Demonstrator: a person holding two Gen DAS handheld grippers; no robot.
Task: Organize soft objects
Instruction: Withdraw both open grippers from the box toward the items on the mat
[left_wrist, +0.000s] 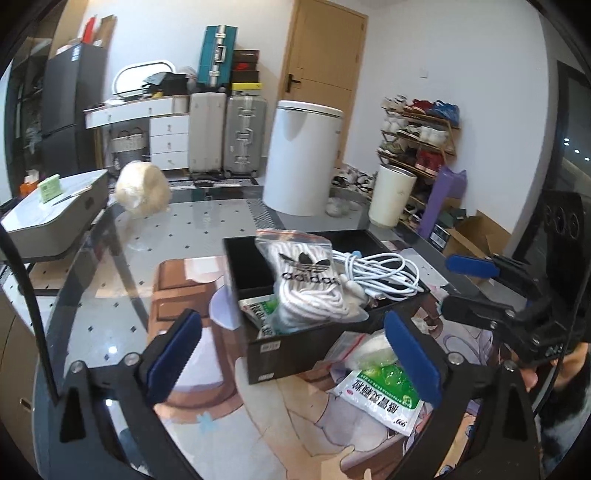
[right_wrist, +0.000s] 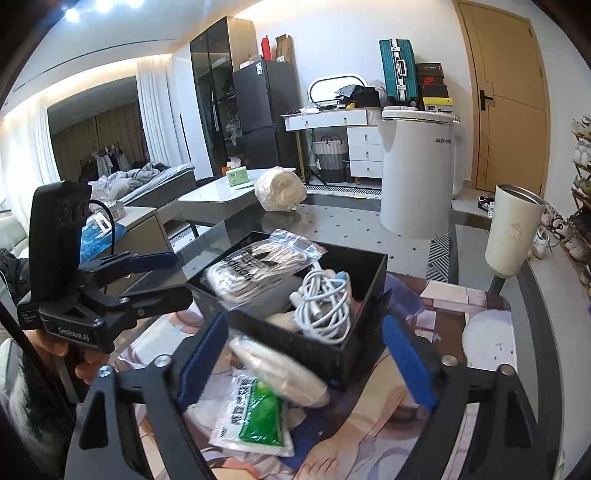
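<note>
Left gripper (left_wrist: 291, 354): jaws wide, empty, before the box.
Right gripper (right_wrist: 306, 362): jaws wide, empty, angled down.
Box (left_wrist: 280, 343): black, open-topped, on the mat.
Sock bag (left_wrist: 306, 280): in box, beside white cable (left_wrist: 380, 273).
Packet (right_wrist: 255, 417): on the mat, touching the box.
Mat (left_wrist: 207, 369): printed, covering glass table (left_wrist: 207, 229).
Room: suitcases, door, shoe rack.

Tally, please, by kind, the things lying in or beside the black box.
Zip bag of Adidas socks: 1
White cable bundle: 1
Green-and-white sachets: 2
Clear bag of white soft stuff: 1
Total: 5, counted around the black box; anything buried deeper is hidden.
</note>
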